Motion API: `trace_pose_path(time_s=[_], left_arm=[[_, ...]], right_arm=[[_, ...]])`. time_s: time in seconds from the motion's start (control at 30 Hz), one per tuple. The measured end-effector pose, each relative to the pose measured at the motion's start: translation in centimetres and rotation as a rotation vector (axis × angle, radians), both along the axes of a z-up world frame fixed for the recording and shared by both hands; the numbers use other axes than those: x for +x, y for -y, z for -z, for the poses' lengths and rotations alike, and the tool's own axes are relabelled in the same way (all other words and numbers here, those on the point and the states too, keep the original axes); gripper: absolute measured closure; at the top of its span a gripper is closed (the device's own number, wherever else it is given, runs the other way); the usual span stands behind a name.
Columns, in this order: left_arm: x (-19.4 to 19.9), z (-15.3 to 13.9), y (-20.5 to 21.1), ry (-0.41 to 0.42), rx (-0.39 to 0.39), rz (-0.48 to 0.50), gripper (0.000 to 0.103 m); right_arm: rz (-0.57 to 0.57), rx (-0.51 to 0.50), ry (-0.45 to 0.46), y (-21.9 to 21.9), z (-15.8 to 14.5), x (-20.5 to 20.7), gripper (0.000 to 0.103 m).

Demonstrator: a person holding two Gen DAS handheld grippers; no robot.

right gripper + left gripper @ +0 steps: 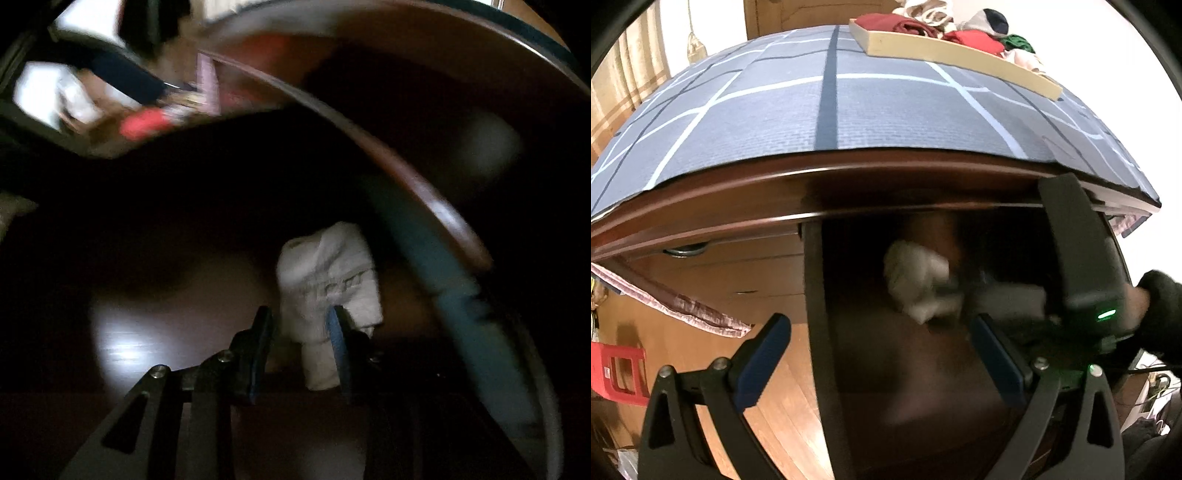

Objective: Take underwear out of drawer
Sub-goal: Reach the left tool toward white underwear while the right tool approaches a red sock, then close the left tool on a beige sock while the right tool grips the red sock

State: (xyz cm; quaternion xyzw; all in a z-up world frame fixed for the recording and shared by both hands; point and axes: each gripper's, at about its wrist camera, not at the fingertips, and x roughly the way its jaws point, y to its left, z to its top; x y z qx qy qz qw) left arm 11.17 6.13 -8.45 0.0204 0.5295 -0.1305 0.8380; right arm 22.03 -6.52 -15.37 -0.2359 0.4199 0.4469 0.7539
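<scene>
A bunched piece of white underwear sits between the blue pads of my right gripper, which is shut on it inside the dark brown drawer. In the left wrist view the same white underwear shows blurred over the open drawer, with the right gripper coming in from the right, held by a hand in a dark sleeve. My left gripper hangs open above the drawer's front, holding nothing.
The dresser top carries a grey checked cloth and a wooden tray piled with red, white and green clothes. A red plastic stool stands on the wood floor at left. The drawer's curved front edge passes close by on the right.
</scene>
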Motion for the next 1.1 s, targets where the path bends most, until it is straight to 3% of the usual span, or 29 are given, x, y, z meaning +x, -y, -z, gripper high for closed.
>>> trace_pose_path(time_s=[0.07, 0.13, 0.23, 0.3, 0.43, 0.53, 0.63, 0.73, 0.83, 0.9, 1.0, 1.1], left_arm=[[0.0, 0.1, 0.7, -0.005, -0.003, 0.023, 0.004], [0.0, 0.2, 1.5, -0.010, 0.001, 0.055, 0.004], [0.0, 0.8, 3.1, -0.022, 0.023, 0.111, 0.004], [0.4, 1.2, 3.9, -0.028, 0.036, 0.125, 0.004], [1.4, 2.5, 5.4, -0.055, 0.071, 0.134, 0.004], [2.6, 4.3, 5.9, -0.110, 0.115, 0.097, 0.004], [3.3, 5.6, 6.9, -0.129, 0.188, 0.092, 0.003], [3.5, 6.4, 7.7, -0.127, 0.261, 0.101, 0.003], [3.8, 7.3, 8.8, -0.133, 0.336, 0.130, 0.001], [3.9, 7.4, 9.4, -0.118, 0.339, 0.143, 0.001], [4.3, 7.1, 9.5, -0.124, 0.278, 0.166, 0.001], [4.4, 7.2, 9.5, -0.123, 0.291, 0.170, 0.005]], right_arm=[[-0.060, 0.058, -0.183, 0.2, 0.0, -0.2, 0.069], [-0.077, 0.072, -0.163, 1.3, -1.6, -1.0, 0.064], [0.000, 0.056, -0.158, 3.7, -2.7, 0.0, 0.045], [0.074, 0.066, -0.213, 7.5, -3.6, 0.1, 0.045], [0.148, 0.032, -0.243, 9.9, -3.1, 0.4, 0.045], [0.196, 0.013, -0.333, 13.3, -2.7, -1.9, 0.045], [0.205, -0.017, -0.373, 11.9, -1.8, -4.0, 0.045], [0.217, -0.105, -0.378, 13.5, -1.7, -5.0, 0.045], [0.207, -0.090, -0.438, 12.6, -1.1, -4.8, 0.045], [0.178, -0.141, -0.454, 11.4, 0.1, -5.1, 0.045], [0.160, -0.161, -0.471, 10.4, 0.9, -5.0, 0.045], [0.160, -0.177, -0.478, 10.3, 0.9, -5.0, 0.045]])
